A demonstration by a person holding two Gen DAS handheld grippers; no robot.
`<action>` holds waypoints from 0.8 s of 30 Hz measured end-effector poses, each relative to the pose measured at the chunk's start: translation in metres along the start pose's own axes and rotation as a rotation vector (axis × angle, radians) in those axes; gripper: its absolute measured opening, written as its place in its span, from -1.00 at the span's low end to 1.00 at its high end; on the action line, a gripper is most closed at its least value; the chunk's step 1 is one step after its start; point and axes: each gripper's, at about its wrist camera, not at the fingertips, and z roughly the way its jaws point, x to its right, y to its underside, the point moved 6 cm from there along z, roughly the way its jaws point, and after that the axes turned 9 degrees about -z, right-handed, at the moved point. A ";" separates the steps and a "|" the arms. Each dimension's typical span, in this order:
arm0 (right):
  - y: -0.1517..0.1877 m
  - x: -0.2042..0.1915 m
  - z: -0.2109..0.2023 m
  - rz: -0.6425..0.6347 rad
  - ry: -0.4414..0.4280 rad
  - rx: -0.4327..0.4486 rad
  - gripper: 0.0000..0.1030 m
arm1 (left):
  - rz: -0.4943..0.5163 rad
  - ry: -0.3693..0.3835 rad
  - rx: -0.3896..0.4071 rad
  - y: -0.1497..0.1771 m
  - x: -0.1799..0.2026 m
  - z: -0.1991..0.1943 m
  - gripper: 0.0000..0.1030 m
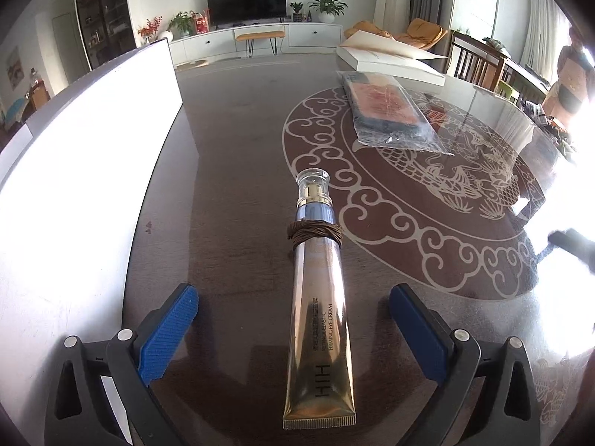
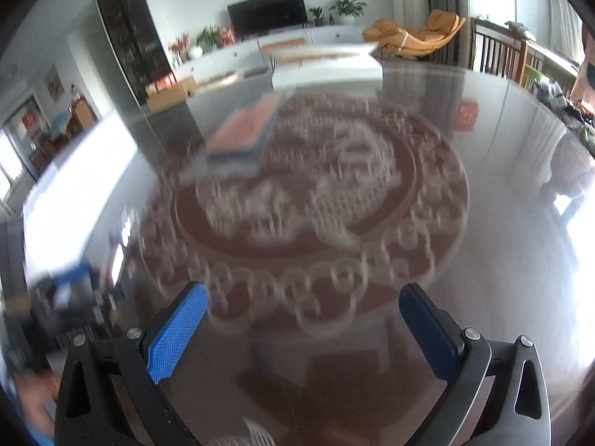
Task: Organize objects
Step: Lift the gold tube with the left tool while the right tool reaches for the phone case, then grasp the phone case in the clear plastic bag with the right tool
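**Cream tube lies loose between wide blue pads**

On the far left stands a big white box (image 1: 85, 156). Next to it, the left gripper (image 1: 293, 310) is wide open, released and grasping nothing. The gold cream tube (image 1: 319, 330) lies flat on the dark table (image 1: 238, 171) between the two blue pads (image 1: 167, 334), touching neither (a brown cord (image 1: 315, 233) is wound around its neck). Farther right, a flat packet in clear plastic (image 1: 390, 111) rests on the table's swirly dragon picture. The right gripper (image 2: 303, 314) is open too, with nothing in it, over a blurry table.
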 end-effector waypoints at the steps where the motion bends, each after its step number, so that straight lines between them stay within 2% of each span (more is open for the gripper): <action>1: -0.019 -0.001 0.005 0.000 -0.008 0.000 1.00 | 0.000 0.000 0.000 0.000 0.000 0.000 1.00; 4: -0.082 -0.010 0.045 0.016 -0.067 -0.054 1.00 | 0.000 0.000 0.000 0.000 0.000 0.000 1.00; 6: -0.119 -0.019 0.083 0.011 -0.052 -0.095 1.00 | -0.001 0.001 0.000 0.000 0.000 0.000 1.00; 10: -0.154 -0.040 0.144 -0.024 -0.017 -0.179 1.00 | -0.002 0.002 0.000 0.000 0.001 0.001 1.00; 14: -0.161 -0.062 0.184 -0.020 -0.009 -0.250 1.00 | -0.002 0.002 0.000 -0.001 0.001 0.002 1.00; 17: -0.158 -0.074 0.195 -0.121 0.080 -0.269 1.00 | -0.003 0.003 0.000 -0.001 0.002 0.003 1.00; 18: -0.157 -0.075 0.194 -0.137 0.071 -0.248 1.00 | -0.003 0.003 0.001 -0.002 0.002 0.003 1.00; 19: -0.155 -0.071 0.191 -0.139 0.077 -0.227 0.89 | -0.003 0.003 0.001 -0.002 0.002 0.002 1.00; 20: -0.152 -0.067 0.186 -0.135 0.080 -0.197 0.58 | -0.003 0.003 0.000 -0.003 0.003 0.003 1.00; 21: -0.149 -0.061 0.178 -0.136 0.088 -0.166 0.47 | -0.003 0.003 0.001 -0.004 0.003 0.003 1.00; 24: -0.127 -0.044 0.161 -0.126 0.095 -0.141 0.47 | -0.003 0.003 0.001 -0.005 0.004 0.003 1.00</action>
